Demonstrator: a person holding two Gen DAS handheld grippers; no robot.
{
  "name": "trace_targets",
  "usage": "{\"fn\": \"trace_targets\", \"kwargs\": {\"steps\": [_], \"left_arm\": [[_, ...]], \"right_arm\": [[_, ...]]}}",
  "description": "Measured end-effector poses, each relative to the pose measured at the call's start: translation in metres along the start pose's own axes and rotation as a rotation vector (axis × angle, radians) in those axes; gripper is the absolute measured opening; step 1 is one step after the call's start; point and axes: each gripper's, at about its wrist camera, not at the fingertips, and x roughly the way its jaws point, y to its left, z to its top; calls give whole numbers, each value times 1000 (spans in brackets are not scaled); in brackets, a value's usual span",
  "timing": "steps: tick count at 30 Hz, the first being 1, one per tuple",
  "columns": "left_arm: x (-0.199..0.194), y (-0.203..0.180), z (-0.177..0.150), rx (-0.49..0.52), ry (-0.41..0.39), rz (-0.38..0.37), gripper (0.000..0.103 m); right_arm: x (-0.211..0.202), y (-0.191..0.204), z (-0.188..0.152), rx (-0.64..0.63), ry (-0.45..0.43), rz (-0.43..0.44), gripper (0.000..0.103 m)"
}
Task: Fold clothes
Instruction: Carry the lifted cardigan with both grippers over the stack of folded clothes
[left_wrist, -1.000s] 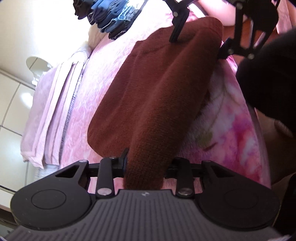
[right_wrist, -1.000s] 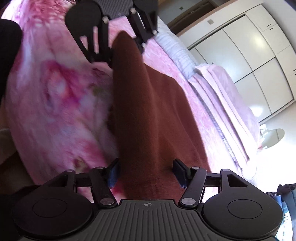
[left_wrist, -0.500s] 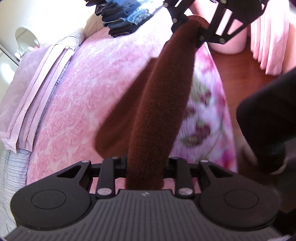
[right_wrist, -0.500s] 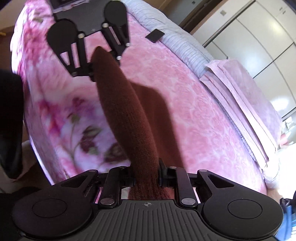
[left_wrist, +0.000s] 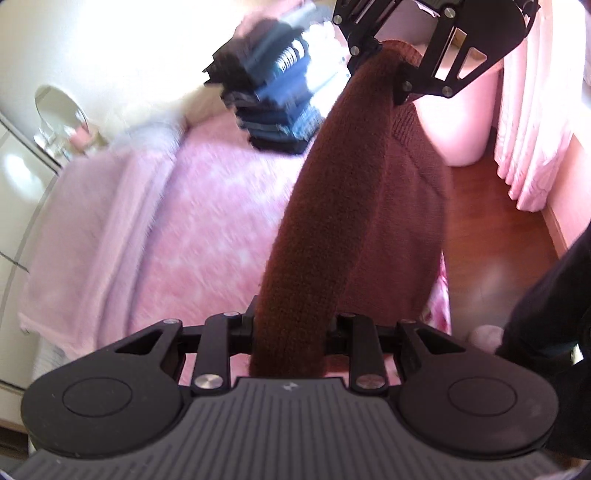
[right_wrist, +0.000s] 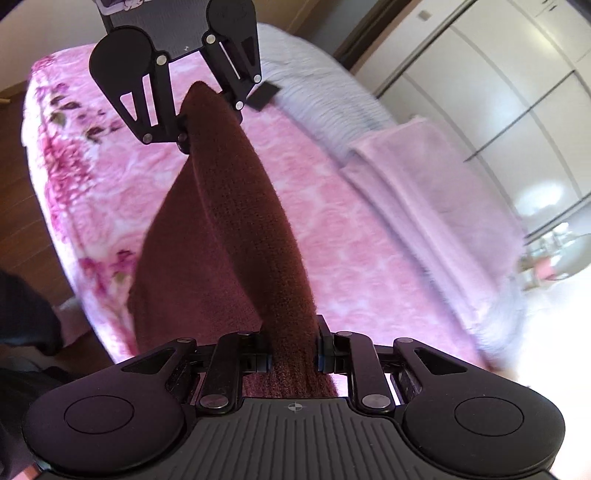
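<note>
- Brown knit garment (left_wrist: 332, 221): hanging in the air above the pink bedspread (left_wrist: 207, 229), stretched taut between the two grippers along one edge, the rest draping down toward the bed's near edge; likely being held this way so the cloth hangs flat for a fold.
- Left gripper (left_wrist: 291, 328): sitting at 6 o'clock in its own view, fingers clamping one end of the garment's top edge.
- Right gripper (right_wrist: 293, 350): sitting at 6 o'clock in its own view, fingers pressing together on the opposite end; appearing at 1 o'clock in the left view.
- Stack of dark folded clothes (left_wrist: 273, 92): resting at 12 o'clock on the bed, probably serving as the finished pile.
- Folded lilac blanket (right_wrist: 436, 214): lying at 3 o'clock in the right view.
- Wardrobe doors (right_wrist: 517, 74): standing at 2 o'clock.
- Judgement: folding is underway, not finished.
</note>
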Motion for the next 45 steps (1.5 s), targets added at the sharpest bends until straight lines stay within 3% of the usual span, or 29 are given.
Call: {"fn": "trace_targets", "kwargs": {"steps": [7,18,27,34,39,45], "left_arm": [[-10,21,46,134,-102,28,24],[-3,47,109,307,-279,6,24],[34,77,226,385,-406,23,24],[81,111,338,398,-477,80,24],[125,149,437,302,-481,136,24],[180,200,551,234,-486,317,25]], "right_arm": [[-46,-33,0,61,23,-147,18],[-95,-61,-14,197,113,-298,18],[-143,-130,-62,290,162,-451,18],[-162,-233,-125,249,134,-533,18],[-171,-343,-186,201,65,-547,18],[-168,-486,-243,109,0,-598,18]]}}
